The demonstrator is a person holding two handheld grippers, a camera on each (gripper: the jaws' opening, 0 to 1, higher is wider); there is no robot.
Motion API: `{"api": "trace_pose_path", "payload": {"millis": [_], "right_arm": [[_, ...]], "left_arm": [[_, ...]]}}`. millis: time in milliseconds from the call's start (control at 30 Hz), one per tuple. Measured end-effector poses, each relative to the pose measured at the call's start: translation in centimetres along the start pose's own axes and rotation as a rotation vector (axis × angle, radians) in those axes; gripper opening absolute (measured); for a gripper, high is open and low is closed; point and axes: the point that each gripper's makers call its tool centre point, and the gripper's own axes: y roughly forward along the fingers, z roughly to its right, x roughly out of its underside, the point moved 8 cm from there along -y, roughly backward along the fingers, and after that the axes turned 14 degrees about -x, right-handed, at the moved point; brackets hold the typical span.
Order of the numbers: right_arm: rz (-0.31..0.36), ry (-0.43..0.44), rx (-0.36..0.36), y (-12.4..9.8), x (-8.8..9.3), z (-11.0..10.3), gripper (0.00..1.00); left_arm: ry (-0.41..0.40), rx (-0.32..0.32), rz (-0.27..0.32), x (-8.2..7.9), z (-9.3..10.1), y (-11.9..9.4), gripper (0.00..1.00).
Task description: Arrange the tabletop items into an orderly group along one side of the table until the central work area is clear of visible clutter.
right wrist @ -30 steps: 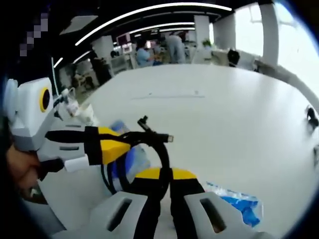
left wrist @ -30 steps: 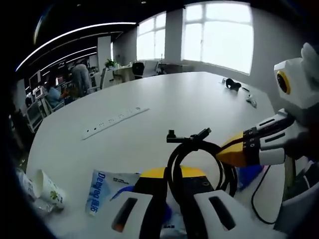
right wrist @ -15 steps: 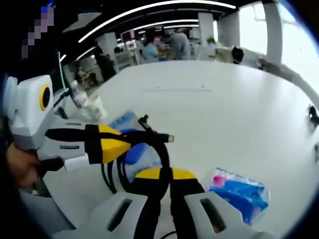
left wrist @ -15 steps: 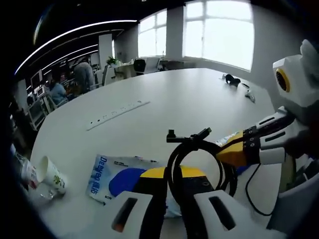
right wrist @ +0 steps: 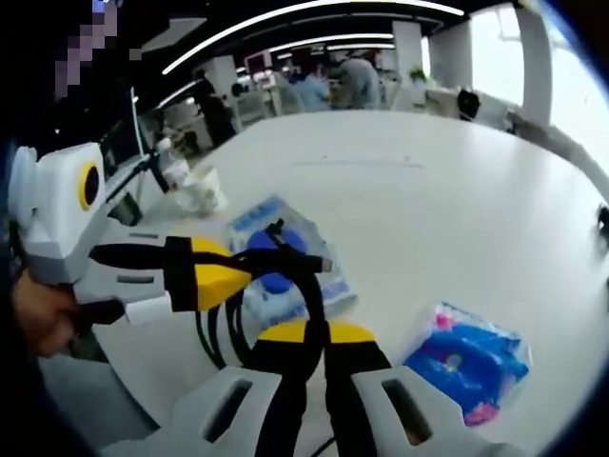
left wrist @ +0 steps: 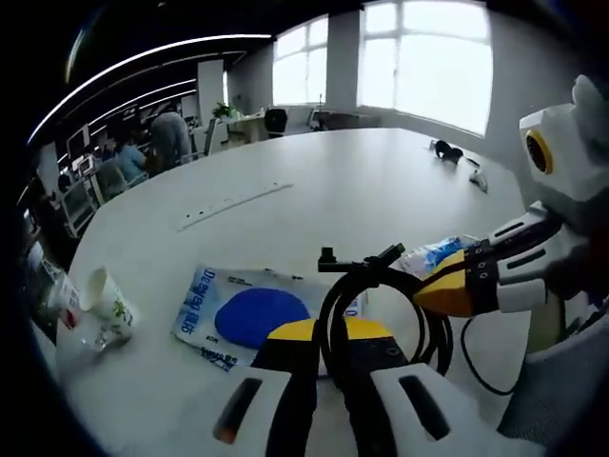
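A coiled black cable (left wrist: 381,286) hangs above the white table (left wrist: 362,190), held from two sides. My left gripper (left wrist: 330,335) is shut on the coil's lower part. My right gripper (left wrist: 430,290) comes in from the right, shut on the coil's side. In the right gripper view the cable (right wrist: 290,271) rises from my right gripper (right wrist: 316,335), and the left gripper (right wrist: 238,276) clamps it from the left. Under the coil lies a white packet with a blue disc (left wrist: 243,314) (right wrist: 276,257). A blue and pink packet (right wrist: 466,357) (left wrist: 433,255) lies beside it.
A paper cup (left wrist: 109,305) (right wrist: 205,190) and a bottle (left wrist: 62,305) stand near the table's edge. A long white power strip (left wrist: 233,205) (right wrist: 357,162) lies farther out. A small black item (left wrist: 445,150) sits at the far end. People work at desks behind.
Both views have pulled up and back together, so both packets and the cup show more fully. The two grippers keep the same hold on the cable.
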Motion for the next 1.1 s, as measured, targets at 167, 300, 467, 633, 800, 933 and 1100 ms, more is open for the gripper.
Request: {"api": "trace_pose_path", "payload": {"millis": [167,300,467,633,800,933,1100], "right_arm": [[-0.011,-0.005,-0.015,0.4,0.5,-0.8,0.01],[-0.008,-0.017,-0.021,0.6,0.7,-1.5,0.01],[-0.013,-0.021,-0.035,0.9,1.0,-2.2,0.01],[-0.03,-0.024,-0.054,1.4,1.7,-3.0,0.01],[-0.055,-0.017,-0.061,2.2,2.4,-3.9,0.01],[-0.078,-0.025,-0.078,3.0,2.9,-4.5,0.01],[-0.099,-0.03,-0.089,3.7,3.3,-5.1,0.01]], "left_arm": [[-0.026,-0.008,-0.013,1.0,-0.4,-0.6,0.06],[-0.034,-0.018,-0.018,1.6,-0.8,-1.1,0.06],[-0.035,-0.037,-0.022,2.1,-1.2,-1.7,0.06],[-0.055,-0.046,-0.037,3.3,-1.6,-2.4,0.06],[-0.117,-0.079,-0.073,4.7,-1.9,-2.8,0.06],[-0.138,-0.089,-0.097,5.9,-2.5,-3.2,0.06],[-0.14,-0.106,-0.113,6.6,-3.0,-3.4,0.06]]}}
